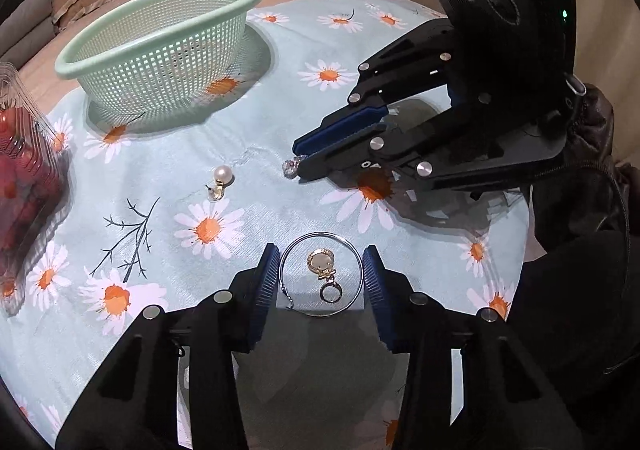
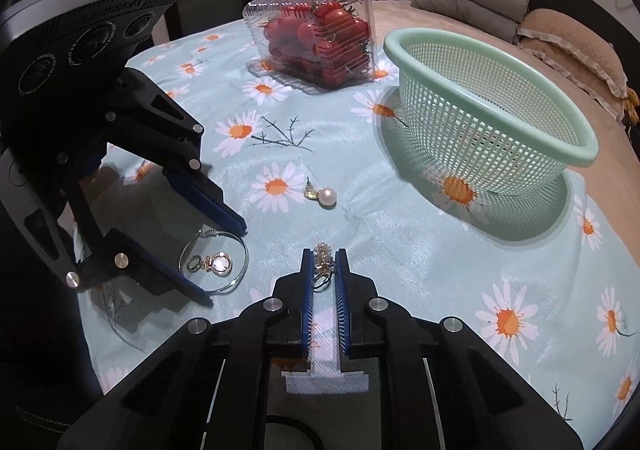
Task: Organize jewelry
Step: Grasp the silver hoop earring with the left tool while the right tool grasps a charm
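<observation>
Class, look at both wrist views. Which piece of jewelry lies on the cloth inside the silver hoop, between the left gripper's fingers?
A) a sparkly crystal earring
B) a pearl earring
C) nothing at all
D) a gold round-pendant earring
D: the gold round-pendant earring lies inside the silver hoop; the pearl earring lies apart on the cloth, and the right gripper pinches the crystal earring.

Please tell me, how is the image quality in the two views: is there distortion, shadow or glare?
Left wrist view: strong fisheye bending, dark corners; the basket casts a soft shadow on the cloth. Right wrist view: same bending; glare on the tomato box, and blocky artefacts between the fingers.
</observation>
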A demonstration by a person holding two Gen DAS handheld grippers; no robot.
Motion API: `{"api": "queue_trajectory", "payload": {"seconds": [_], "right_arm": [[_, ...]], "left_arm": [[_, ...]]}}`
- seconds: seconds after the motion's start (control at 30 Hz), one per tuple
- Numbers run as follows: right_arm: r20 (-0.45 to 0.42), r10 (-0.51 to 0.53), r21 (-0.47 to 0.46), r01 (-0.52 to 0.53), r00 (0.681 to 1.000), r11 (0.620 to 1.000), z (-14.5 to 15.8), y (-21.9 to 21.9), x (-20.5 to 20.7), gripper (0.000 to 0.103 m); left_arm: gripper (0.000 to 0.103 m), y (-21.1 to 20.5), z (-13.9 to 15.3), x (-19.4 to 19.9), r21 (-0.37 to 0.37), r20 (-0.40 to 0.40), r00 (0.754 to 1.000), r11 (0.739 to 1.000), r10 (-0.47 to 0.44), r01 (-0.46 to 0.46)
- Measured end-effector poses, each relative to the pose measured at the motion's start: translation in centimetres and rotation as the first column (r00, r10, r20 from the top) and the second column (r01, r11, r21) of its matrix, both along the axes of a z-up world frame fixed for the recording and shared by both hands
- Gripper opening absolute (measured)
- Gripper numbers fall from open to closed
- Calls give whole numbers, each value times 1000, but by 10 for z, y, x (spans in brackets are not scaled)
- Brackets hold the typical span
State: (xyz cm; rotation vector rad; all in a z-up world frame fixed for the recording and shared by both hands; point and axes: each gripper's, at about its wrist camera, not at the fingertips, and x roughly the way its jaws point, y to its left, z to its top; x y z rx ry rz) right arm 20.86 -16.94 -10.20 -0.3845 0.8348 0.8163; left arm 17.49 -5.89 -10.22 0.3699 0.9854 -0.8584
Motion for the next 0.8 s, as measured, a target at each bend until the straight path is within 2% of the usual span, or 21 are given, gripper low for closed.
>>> {"api": "queue_trajectory", "payload": {"seconds": [0.33, 0.6, 0.8], "right_arm": [[46, -41, -19, 42, 998, 999, 25, -27, -9, 10], [127, -96, -25, 100, 987, 995, 62, -50, -8, 10], [174, -116, -19, 121, 978, 992, 91, -60, 6, 10]], "left_arm": [[44, 21, 31, -2, -23, 57, 996, 998, 62, -61], [44, 37, 59, 21, -23, 122, 983, 990, 140, -139], [44, 37, 82, 41, -39, 163, 975, 989, 149, -145]]}}
